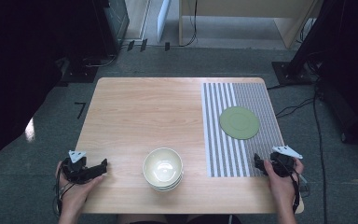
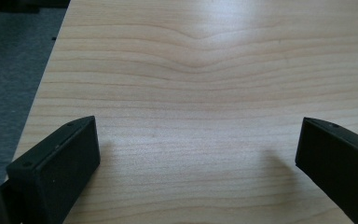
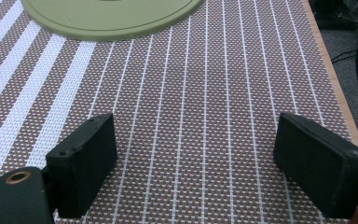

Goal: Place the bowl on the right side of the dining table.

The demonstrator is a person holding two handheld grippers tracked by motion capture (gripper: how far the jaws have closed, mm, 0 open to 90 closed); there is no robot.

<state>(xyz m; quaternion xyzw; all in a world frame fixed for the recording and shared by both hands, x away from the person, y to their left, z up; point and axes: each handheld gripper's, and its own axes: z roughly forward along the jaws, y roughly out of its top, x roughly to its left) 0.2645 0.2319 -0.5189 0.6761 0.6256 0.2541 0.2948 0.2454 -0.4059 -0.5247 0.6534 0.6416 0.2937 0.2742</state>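
A stack of pale cream bowls (image 1: 162,168) stands near the front edge of the wooden table (image 1: 144,112), about midway across. A flat green plate (image 1: 239,122) lies on the striped placemat (image 1: 223,154) at the right; its near rim is the green plate (image 3: 107,18) at the top of the right gripper view. My left gripper (image 1: 103,164) rests at the front left corner, held in a hand, jaws wide open over bare wood (image 2: 196,140). My right gripper (image 1: 257,162) sits at the mat's front right corner, open, with nothing but mat (image 3: 196,140) between the jaws.
The table's left edge (image 2: 46,88) and grey floor lie close to the left gripper. The table's right edge (image 3: 328,70) runs just beyond the right gripper, with cables on the floor. Furniture legs and dark stands ring the far side.
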